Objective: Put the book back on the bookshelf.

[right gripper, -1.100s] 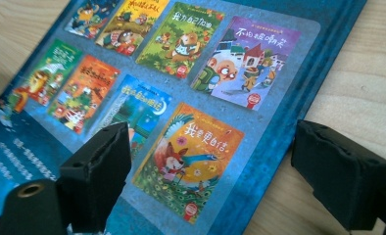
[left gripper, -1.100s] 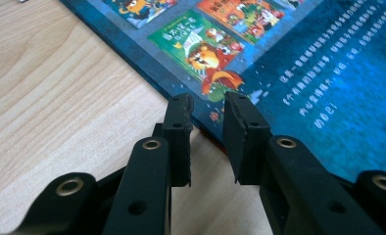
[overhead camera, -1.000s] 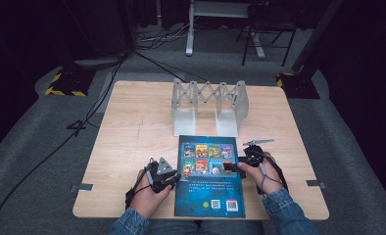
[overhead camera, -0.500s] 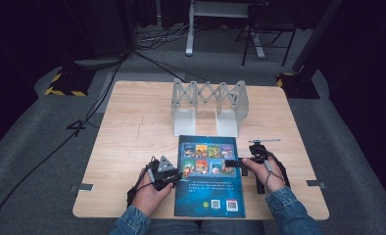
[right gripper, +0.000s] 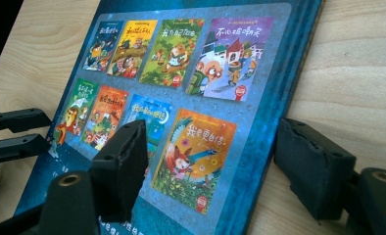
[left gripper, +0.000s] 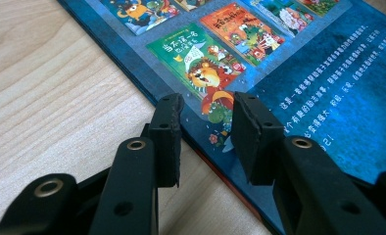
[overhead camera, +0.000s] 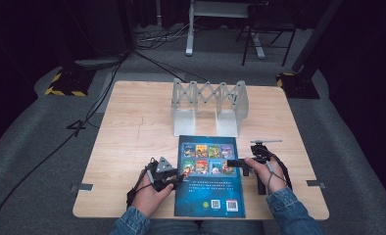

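A blue picture book lies flat on the wooden table, back cover up, with small cover pictures on it. My left gripper is at the book's left edge. It is open, with one jaw beside the table and the other over the cover of the book. My right gripper points left at the book's right edge. It is wide open, with one jaw over the cover of the book and the other over bare wood. Neither gripper holds anything.
A grey expanding rack stands upright just behind the book, mid-table. The table's near edge runs close under the book. Black cables trail off the table's left side across the grey floor.
My right gripper has turned to point left and come in over the book's right edge. The left gripper has edged slightly toward the book's left edge. The book has not moved.
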{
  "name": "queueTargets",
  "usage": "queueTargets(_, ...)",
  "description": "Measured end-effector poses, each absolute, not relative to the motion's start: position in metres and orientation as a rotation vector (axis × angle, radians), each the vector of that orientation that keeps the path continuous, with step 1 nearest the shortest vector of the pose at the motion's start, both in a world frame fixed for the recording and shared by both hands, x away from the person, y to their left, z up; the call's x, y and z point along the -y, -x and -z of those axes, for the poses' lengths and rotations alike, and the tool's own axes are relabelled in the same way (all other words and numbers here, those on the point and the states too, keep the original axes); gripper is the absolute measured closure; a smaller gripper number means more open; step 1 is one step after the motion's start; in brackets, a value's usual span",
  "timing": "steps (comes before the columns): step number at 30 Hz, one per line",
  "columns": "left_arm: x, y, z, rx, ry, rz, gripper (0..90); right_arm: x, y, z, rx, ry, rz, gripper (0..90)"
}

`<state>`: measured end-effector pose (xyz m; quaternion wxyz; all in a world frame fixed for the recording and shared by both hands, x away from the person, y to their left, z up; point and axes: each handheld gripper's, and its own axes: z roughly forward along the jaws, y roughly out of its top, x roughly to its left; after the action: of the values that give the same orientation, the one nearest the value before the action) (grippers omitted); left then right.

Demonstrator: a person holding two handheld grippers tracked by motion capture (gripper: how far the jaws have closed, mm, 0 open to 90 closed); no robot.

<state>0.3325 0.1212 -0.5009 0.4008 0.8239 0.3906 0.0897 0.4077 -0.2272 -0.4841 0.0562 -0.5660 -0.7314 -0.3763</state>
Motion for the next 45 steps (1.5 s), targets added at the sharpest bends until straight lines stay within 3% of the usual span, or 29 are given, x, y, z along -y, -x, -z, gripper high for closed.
queueTargets(6, -0.123, -0.333, 0.502, -1.003, -2.065, -0.210, 64.4, 0.228, -0.407, 0.484, 2.228, 1.741, 1.131, 37.4)
queueTargets(21, -0.124, -0.333, 0.502, -0.999, -2.070, -0.203, 63.6, 0.231, -0.417, 0.488, 2.082, 1.756, 1.197, 30.9)
queueTargets(23, -0.124, -0.333, 0.502, -0.999, -2.070, -0.204, 63.5, 0.241, -0.421, 0.491, 1.967, 1.755, 1.189, 36.0)
queueTargets(30, -0.126, -0.333, 0.501, -1.008, -2.068, -0.205, 62.8, 0.242, -0.420, 0.492, 1.895, 1.735, 1.136, 40.7)
queueTargets(32, -0.127, -0.333, 0.501, -1.012, -2.065, -0.188, 62.6, 0.238, -0.418, 0.502, 1.787, 1.677, 1.168, 46.7)
queueTargets(35, -0.126, -0.332, 0.500, -1.001, -2.070, -0.209, 62.7, 0.230, -0.416, 0.495, 1.932, 1.682, 1.174, 49.3)
queueTargets(40, -0.129, -0.333, 0.498, -0.976, -2.079, -0.222, 62.5, 0.230, -0.409, 0.473, 1.978, 1.655, 1.314, 66.7)
queueTargets(45, -0.128, -0.331, 0.493, -0.958, -2.104, -0.273, 61.6, 0.222, -0.400, 0.451, 2.073, 1.574, 1.407, 69.0)
